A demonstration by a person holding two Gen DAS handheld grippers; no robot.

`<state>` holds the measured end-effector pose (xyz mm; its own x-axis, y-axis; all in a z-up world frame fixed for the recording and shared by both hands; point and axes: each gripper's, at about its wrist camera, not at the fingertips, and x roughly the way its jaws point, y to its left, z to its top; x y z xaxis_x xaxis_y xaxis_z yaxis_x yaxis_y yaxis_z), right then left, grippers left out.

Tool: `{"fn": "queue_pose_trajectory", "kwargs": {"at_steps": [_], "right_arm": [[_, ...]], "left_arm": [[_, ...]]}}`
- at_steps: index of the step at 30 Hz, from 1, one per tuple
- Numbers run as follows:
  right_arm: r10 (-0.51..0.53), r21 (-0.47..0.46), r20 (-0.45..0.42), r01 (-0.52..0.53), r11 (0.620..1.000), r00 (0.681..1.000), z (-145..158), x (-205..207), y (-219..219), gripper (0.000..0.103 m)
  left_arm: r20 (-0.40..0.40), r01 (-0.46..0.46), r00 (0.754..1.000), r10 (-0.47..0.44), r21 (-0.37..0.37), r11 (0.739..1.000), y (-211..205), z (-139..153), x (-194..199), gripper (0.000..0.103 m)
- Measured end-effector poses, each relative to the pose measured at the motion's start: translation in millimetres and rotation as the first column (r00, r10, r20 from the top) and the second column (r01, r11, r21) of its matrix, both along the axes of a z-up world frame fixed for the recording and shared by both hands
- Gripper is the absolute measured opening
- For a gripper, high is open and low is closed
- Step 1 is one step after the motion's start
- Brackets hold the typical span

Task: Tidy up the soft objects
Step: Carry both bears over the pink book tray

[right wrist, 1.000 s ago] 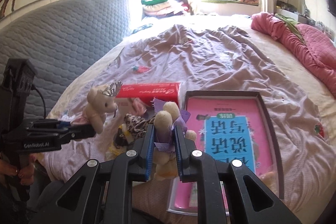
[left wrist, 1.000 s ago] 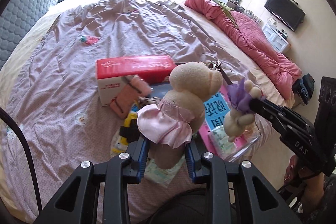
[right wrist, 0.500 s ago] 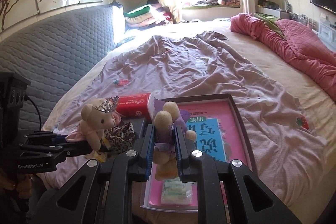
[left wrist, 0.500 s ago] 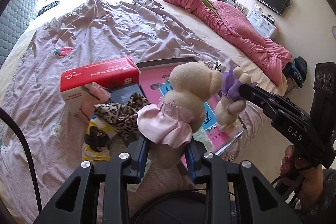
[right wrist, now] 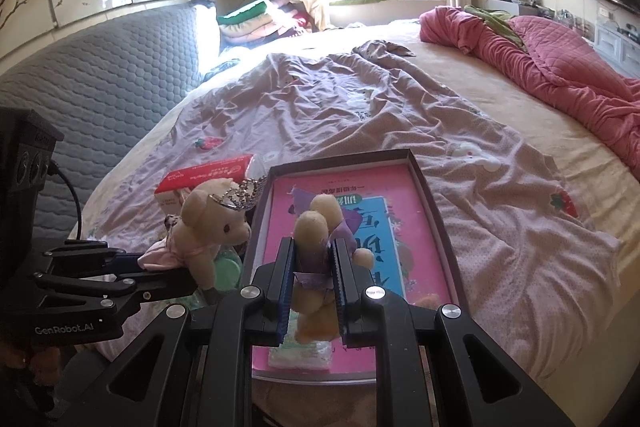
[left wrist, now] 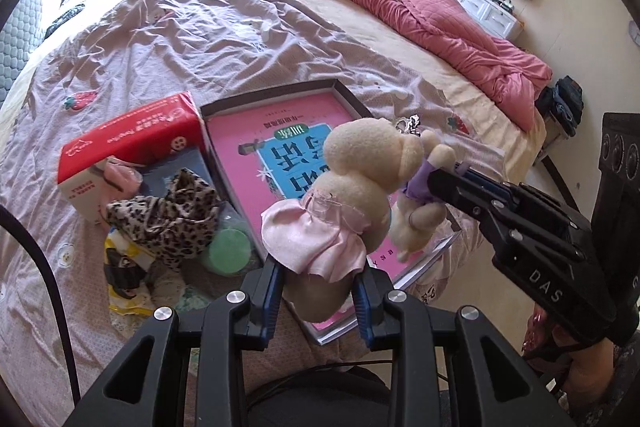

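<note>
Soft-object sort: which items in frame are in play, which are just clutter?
In play:
- bear in pink dress, held in left gripper
- bear in purple dress, held in right gripper
- leopard-print cloth, possibly next
- shallow box, a possible drop spot

Clutter:
- red tissue box
- green round lid
- pink quilt

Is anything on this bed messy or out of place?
Yes. Beside the shallow dark box holding a pink book, a leopard-print cloth, a green round lid and a yellow wrapper lie heaped against the red tissue box. The pink quilt sits bunched, unfolded.
</note>
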<state>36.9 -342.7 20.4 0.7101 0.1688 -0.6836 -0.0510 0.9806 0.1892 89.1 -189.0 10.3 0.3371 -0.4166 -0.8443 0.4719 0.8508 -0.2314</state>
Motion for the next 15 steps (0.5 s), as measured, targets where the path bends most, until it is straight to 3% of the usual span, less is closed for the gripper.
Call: {"fn": "queue_pose_trajectory", "kwargs": {"at_steps": [15], "right_arm": [[-0.020,0.008,-0.079,0.021,1.000,0.997,-33,0,-18,0.019]], "left_arm": [[-0.065,0.013,0.998,-0.008,0.064,0.998,-30,-40,12,0.031]]}}
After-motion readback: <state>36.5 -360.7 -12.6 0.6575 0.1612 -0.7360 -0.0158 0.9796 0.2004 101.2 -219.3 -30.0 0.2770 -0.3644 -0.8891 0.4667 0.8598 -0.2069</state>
